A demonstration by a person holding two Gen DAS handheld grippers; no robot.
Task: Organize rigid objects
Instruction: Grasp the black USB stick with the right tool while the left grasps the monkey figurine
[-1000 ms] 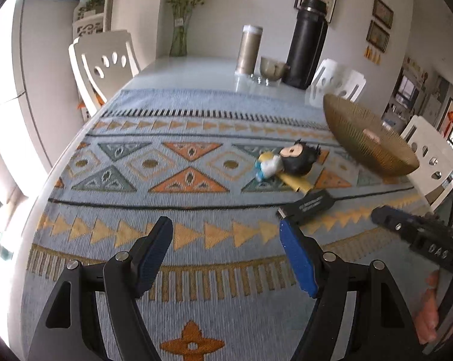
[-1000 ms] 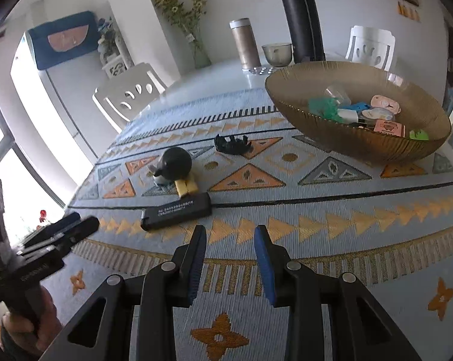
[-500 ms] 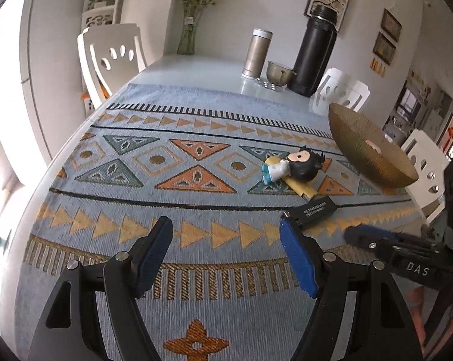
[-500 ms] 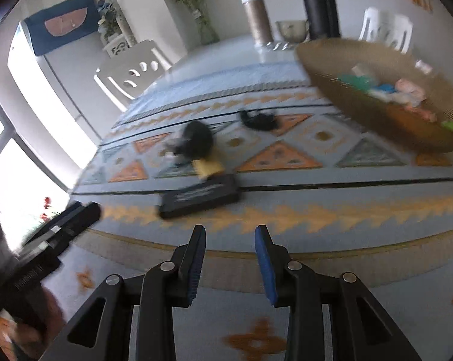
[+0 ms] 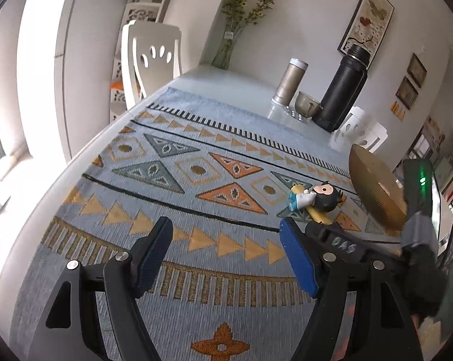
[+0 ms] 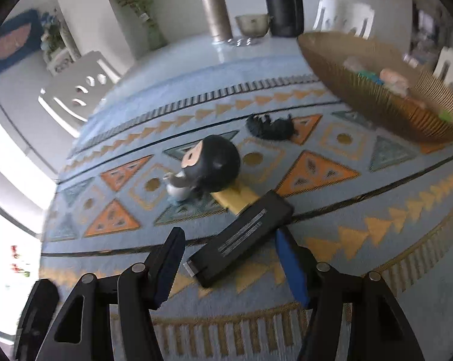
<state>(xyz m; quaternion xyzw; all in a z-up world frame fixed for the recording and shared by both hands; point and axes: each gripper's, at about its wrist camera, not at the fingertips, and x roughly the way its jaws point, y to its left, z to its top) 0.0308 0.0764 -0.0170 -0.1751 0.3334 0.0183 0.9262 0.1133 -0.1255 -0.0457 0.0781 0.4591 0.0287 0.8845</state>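
Dining table [image 5: 226,78] with a white top, mostly covered by a blue woven runner [image 5: 172,198] patterned in orange and grey triangles; white chairs stand around it. At the far end: a steel tumbler [image 5: 289,81], a small metal bowl [image 5: 309,105] and a tall black flask [image 5: 343,87], close together. Right gripper [image 6: 229,263] is low over the runner, jaws spread wide. A flat black rectangular block [image 6: 241,237] with white print lies diagonally on the runner, its near end between the two blue-padded fingers [image 6: 291,266]; contact with the pads cannot be confirmed, and the right finger appears just beside the block's edge. Directly beyond the block: a yellow piece [image 6: 235,200] touching it, and a black-headed toy figure [image 6: 209,165] lying on its side over the yellow piece. A small black clip-like item [image 6: 270,126] rests farther back. A gold ribbed bowl [image 6: 361,90] at the right holds several small coloured items, blurred. Left gripper [image 5: 226,252] hovers over bare runner, jaws released, nothing between them. In its view the right gripper's body sits just to the right, with the toy figure [image 5: 316,200] beyond.
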